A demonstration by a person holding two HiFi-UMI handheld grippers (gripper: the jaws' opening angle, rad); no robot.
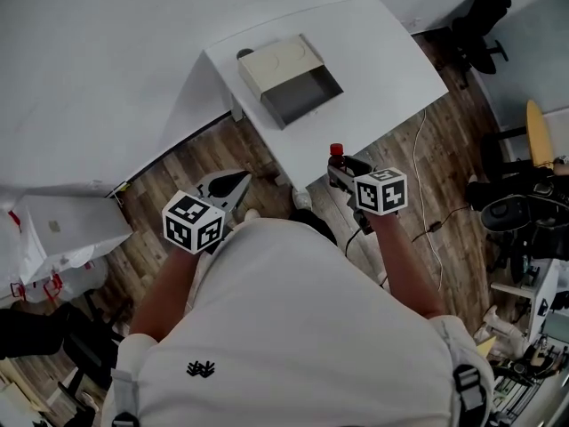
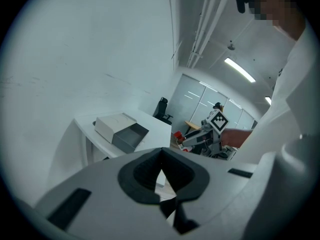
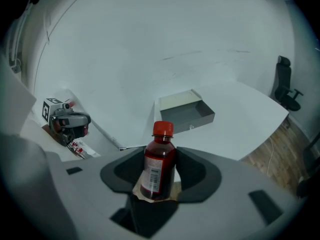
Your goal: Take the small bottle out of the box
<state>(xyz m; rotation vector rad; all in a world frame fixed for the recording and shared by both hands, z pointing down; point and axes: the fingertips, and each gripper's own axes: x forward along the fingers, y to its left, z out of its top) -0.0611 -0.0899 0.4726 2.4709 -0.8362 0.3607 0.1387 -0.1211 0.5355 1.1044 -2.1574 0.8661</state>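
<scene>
Holding small bottle [image 3: 160, 159] in right gripper [image 1: 340, 173]; jaws clamped on its labelled body, red cap up, slight lean; bottle is out of the box [image 1: 283, 65], well apart from its open drawer [image 1: 307, 96], past the table [image 1: 382, 69] edge on the box's near side, over wood floor [image 1: 204, 163]; left gripper [image 2: 161, 159] pinched together on nothing, also near side of the box, off the table. Risk as I read it: smooth round body, grip sits low; any slack in the squeeze and it drops to the floor. Room: bare tabletop beside the box looks good for set-down; mind the table corner and the cable [image 1: 425, 176].
</scene>
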